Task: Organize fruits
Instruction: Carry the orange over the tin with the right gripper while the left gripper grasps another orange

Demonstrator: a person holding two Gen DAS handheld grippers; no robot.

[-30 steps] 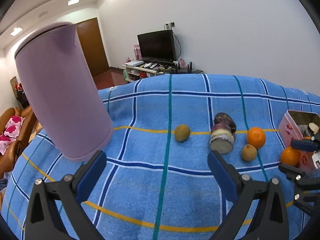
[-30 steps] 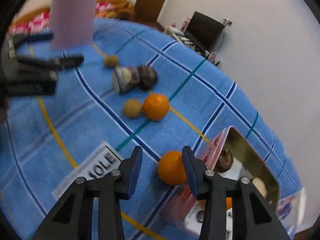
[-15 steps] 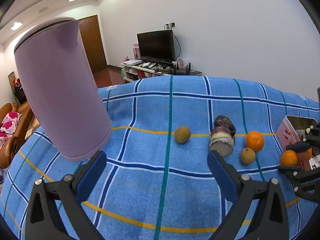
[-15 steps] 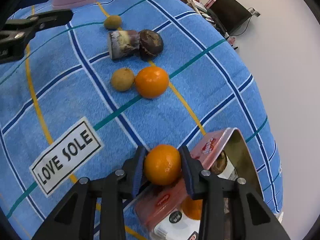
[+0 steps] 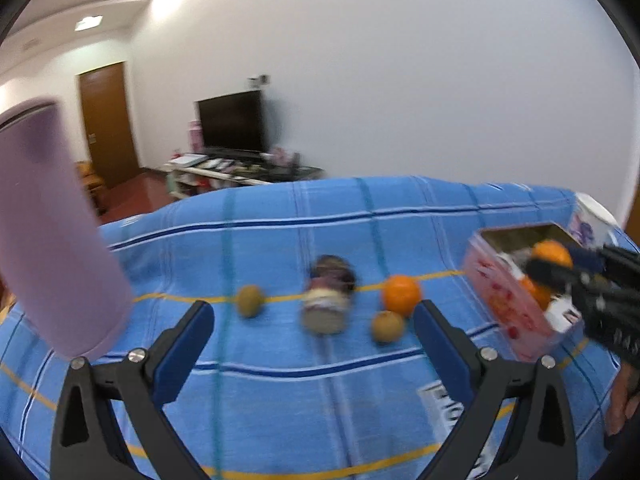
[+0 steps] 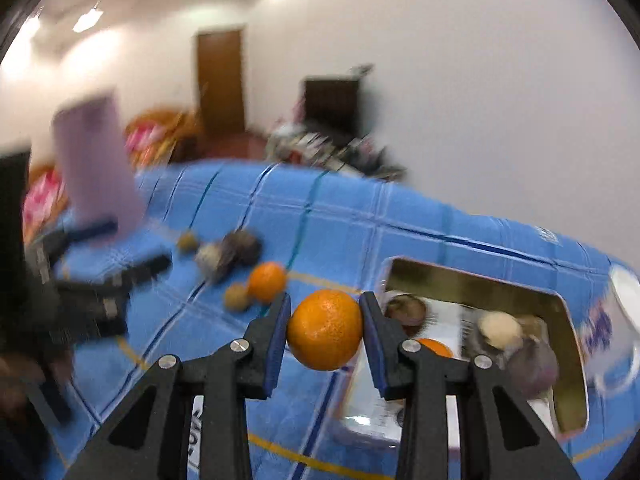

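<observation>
My right gripper (image 6: 325, 324) is shut on an orange (image 6: 325, 329) and holds it in the air beside the open pink tin box (image 6: 472, 280). In the left wrist view that orange (image 5: 551, 253) hangs over the tin (image 5: 504, 296) at the far right. On the blue checked cloth lie another orange (image 5: 401, 294), a brown round fruit (image 5: 387, 326), a kiwi (image 5: 249, 300) and a dark purple cut fruit (image 5: 328, 300). My left gripper (image 5: 313, 330) is open above the cloth in front of them, holding nothing.
A tall lilac jug (image 5: 52, 232) stands on the left of the cloth. The tin holds another orange (image 6: 434, 347) and several other items. A white cup (image 5: 596, 216) sits behind the tin. A label (image 5: 444, 400) is sewn on the cloth near the front.
The right gripper closed on the orange beside the tin and lifted it off the cloth, rolling level. The left gripper swung to the right, so the tin came further into its view.
</observation>
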